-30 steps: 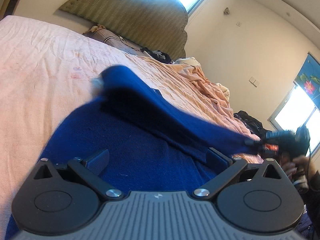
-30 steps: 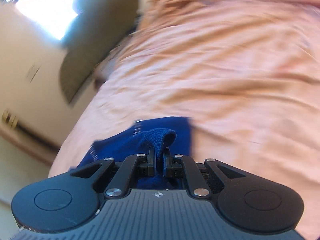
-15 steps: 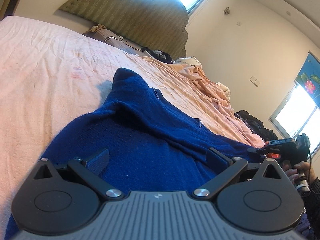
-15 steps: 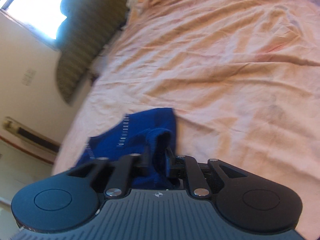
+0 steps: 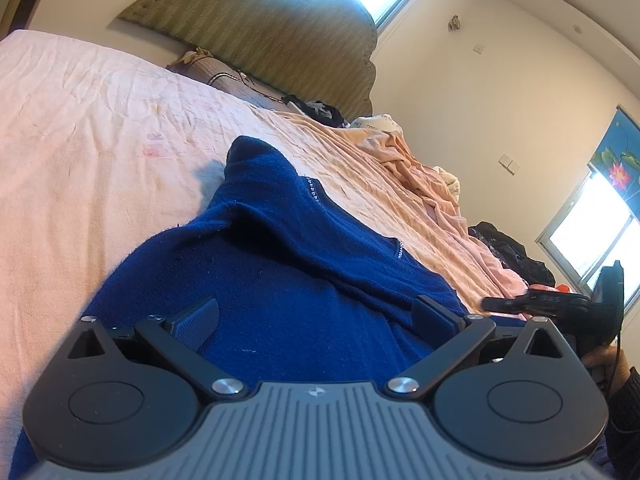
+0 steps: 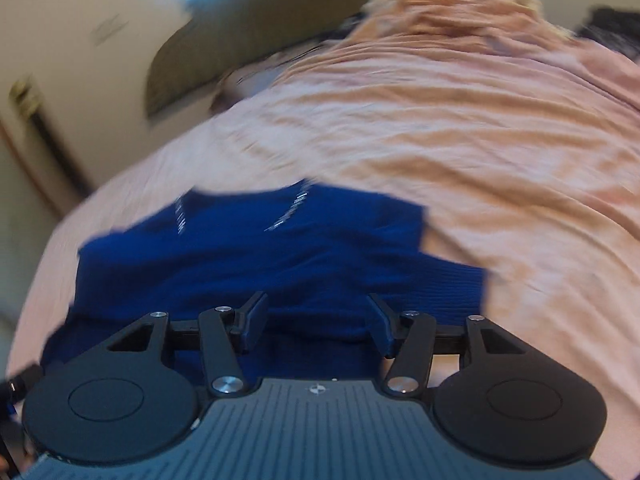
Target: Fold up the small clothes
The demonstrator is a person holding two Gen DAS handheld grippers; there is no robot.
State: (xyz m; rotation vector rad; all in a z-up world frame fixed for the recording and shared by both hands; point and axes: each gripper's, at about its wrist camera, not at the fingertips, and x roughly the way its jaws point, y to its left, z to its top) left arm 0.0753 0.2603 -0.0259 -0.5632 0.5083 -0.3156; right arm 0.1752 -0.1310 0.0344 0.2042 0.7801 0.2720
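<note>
A dark blue knitted sweater (image 5: 304, 280) lay on the bed's pink wrinkled sheet (image 5: 80, 140). The left gripper (image 5: 316, 316) and the right gripper (image 6: 316, 320) hovered over it, jaws apart and empty, the right one at 3 o'clock.

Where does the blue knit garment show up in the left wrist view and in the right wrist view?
Left wrist: the blue garment fills the lower centre, behind the open left gripper.
Right wrist: it spans the middle left, behind the open right gripper.
Shared landmark: the green headboard.

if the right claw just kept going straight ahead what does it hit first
Most likely the blue garment: it lies right past the open right claw, between it and the bed sheet. Depth is blurred.
</note>
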